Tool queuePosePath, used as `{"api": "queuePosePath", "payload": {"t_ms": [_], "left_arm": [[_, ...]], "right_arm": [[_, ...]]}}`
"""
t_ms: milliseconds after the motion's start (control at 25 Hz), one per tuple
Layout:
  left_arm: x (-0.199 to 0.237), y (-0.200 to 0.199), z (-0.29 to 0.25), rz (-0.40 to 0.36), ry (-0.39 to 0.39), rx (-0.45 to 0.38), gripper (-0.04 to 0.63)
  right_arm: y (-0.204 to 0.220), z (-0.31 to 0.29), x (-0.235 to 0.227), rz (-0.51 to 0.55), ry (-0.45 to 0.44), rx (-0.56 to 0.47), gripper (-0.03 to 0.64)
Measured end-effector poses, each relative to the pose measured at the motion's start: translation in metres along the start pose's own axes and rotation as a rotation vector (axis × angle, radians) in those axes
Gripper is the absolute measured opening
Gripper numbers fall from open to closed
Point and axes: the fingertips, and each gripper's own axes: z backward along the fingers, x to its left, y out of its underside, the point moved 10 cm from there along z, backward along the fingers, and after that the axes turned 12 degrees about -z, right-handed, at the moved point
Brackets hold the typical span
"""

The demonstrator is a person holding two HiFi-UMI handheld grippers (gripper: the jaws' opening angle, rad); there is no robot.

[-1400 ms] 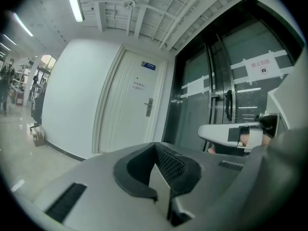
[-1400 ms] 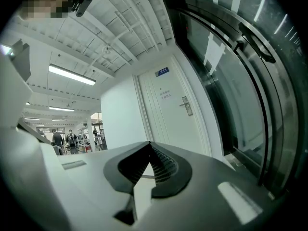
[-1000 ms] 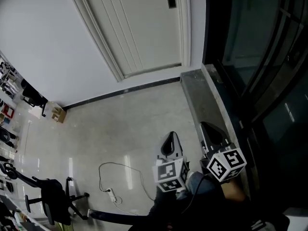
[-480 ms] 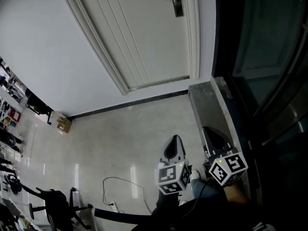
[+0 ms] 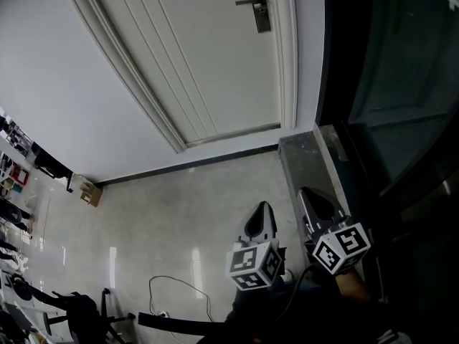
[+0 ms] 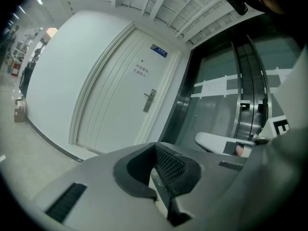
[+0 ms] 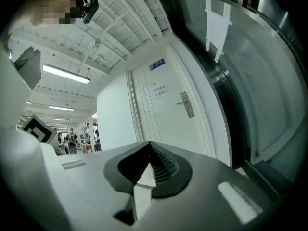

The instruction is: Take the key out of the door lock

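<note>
L gripper (image 5: 257,219): low centre in head view, pointing up-frame twd door. Own view (image 6: 155,152): jaws closed tip to tip, nothing betw them.
R gripper (image 5: 316,203): just beside L one, on its right, over the ledge edge. Own view (image 7: 150,148): jaws pressed together at tips, nothing held.
Cubes: one per gripper, L (image 5: 254,264), R (image 5: 343,246), close to the person's body at frame bottom.
Door (image 5: 208,56): white, panelled, closed, well apart from both grippers.
Lock (image 5: 258,6): metal plate w/ lever handle (image 5: 245,3) on door's right edge; also seen far off in both gripper views (image 6: 150,100) (image 7: 186,105).
Key: too small to make out at the lock in any view; can't tell if it's in there.
Sign (image 6: 159,51): small blue plate above door, paper notice below it; print unreadable.
Ledge (image 5: 305,156): grey stone strip running from door's right corner down twd grippers.
Glass (image 5: 387,84): dark glazed wall right of door.
Floor (image 5: 179,206): pale, glossy; cable (image 5: 179,292) looped lower left of grippers; box (image 5: 90,192) by wall at left.
</note>
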Motion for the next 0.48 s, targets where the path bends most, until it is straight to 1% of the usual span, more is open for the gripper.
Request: {"api": "queuePosePath", "payload": {"t_ms": [200,320,480], "left_arm": [[0.019,-0.01,-0.041,-0.006,-0.023,0.004,-0.001],[0.035,-0.018,-0.072,-0.015,-0.022,0.002,0.0],[0.062,-0.038,-0.117,-0.042,-0.005,-0.015,-0.001]], "right_arm": [[-0.012,-0.044,-0.017,0.008,-0.008,-0.005,0.002],[-0.014,-0.077,-0.028,0.017,-0.015,-0.005,0.002],[-0.019,-0.129,-0.041,0.025,-0.023,0.002,0.002]]}}
